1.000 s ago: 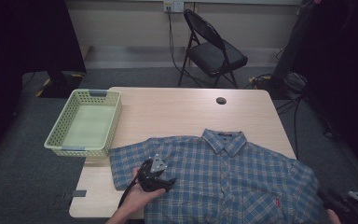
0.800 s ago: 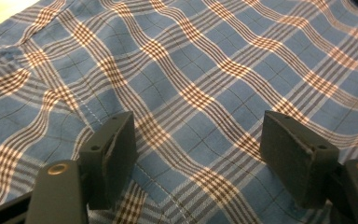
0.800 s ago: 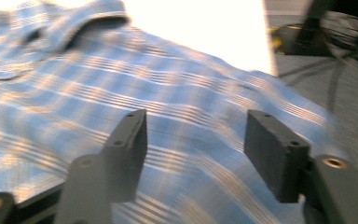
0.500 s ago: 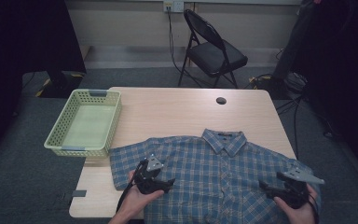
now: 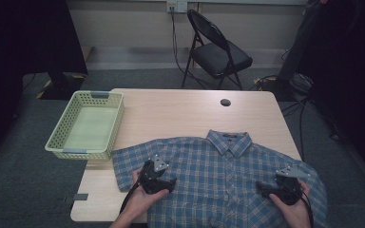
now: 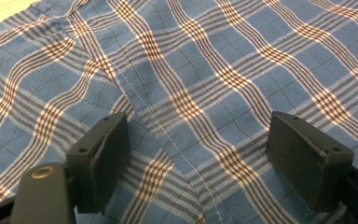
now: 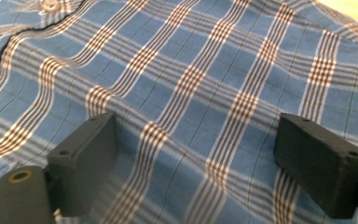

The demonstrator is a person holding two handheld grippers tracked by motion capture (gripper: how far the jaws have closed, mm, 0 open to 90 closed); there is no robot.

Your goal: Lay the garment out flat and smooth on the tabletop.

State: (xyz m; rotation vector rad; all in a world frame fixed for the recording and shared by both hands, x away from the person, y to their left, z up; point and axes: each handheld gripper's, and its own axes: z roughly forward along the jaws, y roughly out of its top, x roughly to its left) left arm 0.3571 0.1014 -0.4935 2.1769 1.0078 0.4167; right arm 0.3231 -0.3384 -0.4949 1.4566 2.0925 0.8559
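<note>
Hovering over a blue plaid button-up shirt point(image 5: 218, 175) spread flat on the near half of the wooden table point(image 5: 180, 114), left gripper point(image 5: 164, 183) at its sleeve side and right gripper point(image 5: 266, 190) opposite, jaws just opened wide, gripping nothing, green basket point(image 5: 59, 137) well apart.
</note>
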